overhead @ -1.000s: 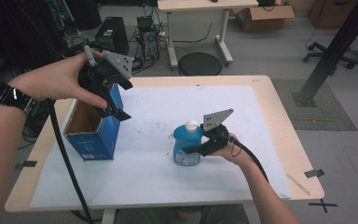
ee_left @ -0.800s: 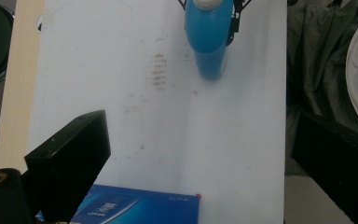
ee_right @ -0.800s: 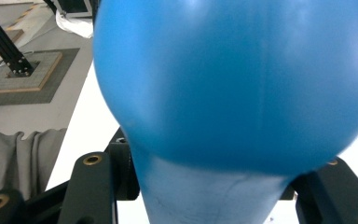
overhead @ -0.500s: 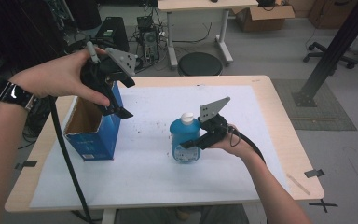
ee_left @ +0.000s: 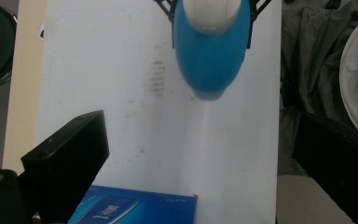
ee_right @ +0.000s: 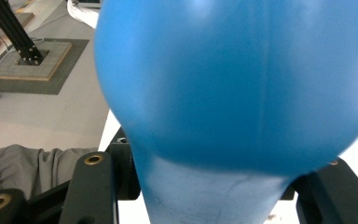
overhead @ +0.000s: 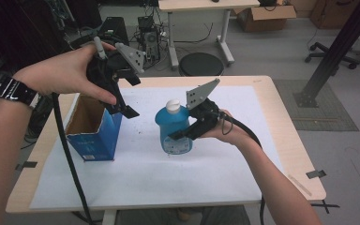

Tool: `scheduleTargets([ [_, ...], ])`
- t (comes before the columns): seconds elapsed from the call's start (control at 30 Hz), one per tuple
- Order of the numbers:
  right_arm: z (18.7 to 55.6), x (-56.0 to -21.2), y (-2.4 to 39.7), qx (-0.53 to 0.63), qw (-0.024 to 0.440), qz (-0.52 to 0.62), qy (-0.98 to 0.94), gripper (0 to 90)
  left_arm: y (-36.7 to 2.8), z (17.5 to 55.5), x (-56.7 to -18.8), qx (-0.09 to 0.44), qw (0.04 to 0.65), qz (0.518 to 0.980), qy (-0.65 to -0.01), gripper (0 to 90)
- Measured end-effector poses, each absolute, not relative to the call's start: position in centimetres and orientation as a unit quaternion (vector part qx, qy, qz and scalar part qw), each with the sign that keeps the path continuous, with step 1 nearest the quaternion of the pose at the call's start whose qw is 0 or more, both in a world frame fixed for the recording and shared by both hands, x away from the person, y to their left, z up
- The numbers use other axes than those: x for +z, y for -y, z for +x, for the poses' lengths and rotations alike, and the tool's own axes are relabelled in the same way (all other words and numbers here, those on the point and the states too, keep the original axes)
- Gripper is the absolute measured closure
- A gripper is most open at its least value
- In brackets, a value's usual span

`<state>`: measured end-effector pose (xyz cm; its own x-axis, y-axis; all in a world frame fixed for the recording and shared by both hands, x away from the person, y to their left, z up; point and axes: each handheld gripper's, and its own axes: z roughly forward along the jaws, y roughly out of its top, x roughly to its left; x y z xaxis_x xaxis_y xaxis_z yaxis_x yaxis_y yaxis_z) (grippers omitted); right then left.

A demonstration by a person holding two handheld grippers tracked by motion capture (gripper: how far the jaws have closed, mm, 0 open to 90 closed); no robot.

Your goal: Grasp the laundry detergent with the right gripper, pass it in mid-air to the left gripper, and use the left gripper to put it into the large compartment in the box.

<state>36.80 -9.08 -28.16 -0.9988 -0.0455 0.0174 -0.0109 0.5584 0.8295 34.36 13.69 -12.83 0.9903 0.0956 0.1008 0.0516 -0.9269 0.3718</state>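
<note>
Right gripper (overhead: 182, 135) clamped on rounded blue plastic bottle with white cap (overhead: 174, 127), bottle mid-table above white paper sheet (overhead: 168, 173), open blue cardboard box (overhead: 93, 129) at left, left gripper (overhead: 122, 108) above box, jaws apart, nothing held.

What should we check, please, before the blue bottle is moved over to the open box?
1. Grip: the right gripper is shut on the blue bottle, jaws on either side of its body. Ok.
2. Cap: the white cap sits on the neck; whether it is tight, cannot tell.
3. Bottle off the table: the left gripper view suggests it is lifted. Ok.
4. Box: upright, top open. Ok.
5. Box held steady: the left gripper hangs open above its edge, not gripping it. Not ok.
6. Inside of the box: partly hidden. Cannot tell.
</note>
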Motion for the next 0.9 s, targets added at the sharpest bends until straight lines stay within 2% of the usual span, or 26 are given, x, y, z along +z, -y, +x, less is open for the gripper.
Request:
scheduleTargets([
  [0.43,35.9,-24.9,5.7,-0.465,0.02,0.048,0.884,43.7,-12.5,33.8,-12.9,0.054,0.187,0.98,-0.026,3.8],
  [0.9,35.7,-24.6,4.4,-0.458,0.022,0.057,0.887,43.7,-11.2,33.8,-14.2,0.05,0.159,0.986,-0.022,3.9],
])
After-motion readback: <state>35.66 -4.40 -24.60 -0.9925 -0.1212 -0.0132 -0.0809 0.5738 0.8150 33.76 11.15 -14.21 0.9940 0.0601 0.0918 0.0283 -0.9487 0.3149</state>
